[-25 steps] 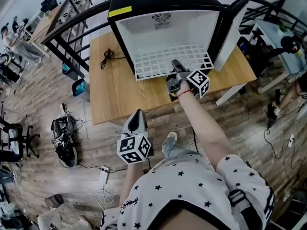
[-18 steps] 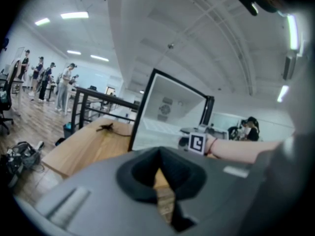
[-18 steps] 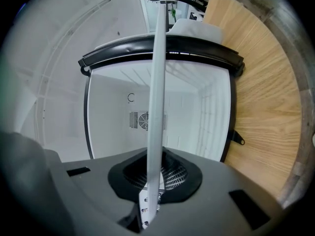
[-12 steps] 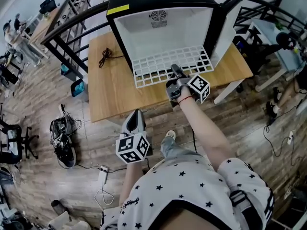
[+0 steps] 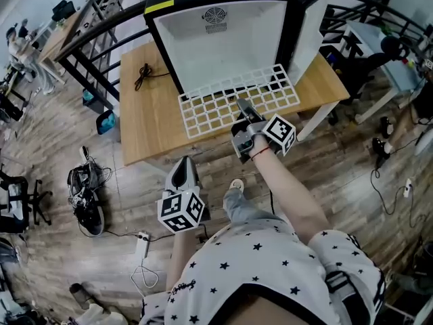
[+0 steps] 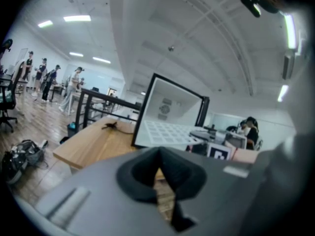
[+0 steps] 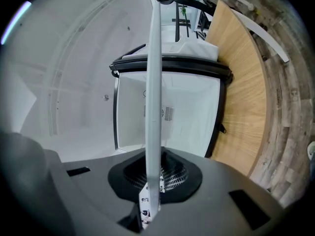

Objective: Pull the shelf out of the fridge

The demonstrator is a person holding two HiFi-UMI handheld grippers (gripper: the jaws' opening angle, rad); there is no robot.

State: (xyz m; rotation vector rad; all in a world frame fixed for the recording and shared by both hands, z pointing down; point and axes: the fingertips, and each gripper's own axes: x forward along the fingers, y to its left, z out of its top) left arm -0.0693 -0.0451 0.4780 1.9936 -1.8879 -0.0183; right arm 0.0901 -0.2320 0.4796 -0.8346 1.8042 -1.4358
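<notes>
My right gripper [image 5: 241, 107] pinches the front edge of the white wire-grid shelf [image 5: 210, 107], which sticks mostly out of the open front of the black, white-lined fridge [image 5: 216, 26], above the light wooden table [image 5: 145, 124]. My left gripper [image 5: 183, 168], jaws pressed together on nothing, hangs well short of the fridge.

This is a large open-plan office or lab hall. Wood-plank flooring [image 5: 379, 161] runs under black office chairs [image 5: 15, 203] and black metal railings [image 5: 88, 42], with strip lights [image 6: 77, 18] overhead and people [image 6: 76, 85] standing far off. A power strip [image 5: 143, 244] lies on the floor near a wooden table [image 5: 145, 120] bearing a small fridge [image 5: 230, 46].
</notes>
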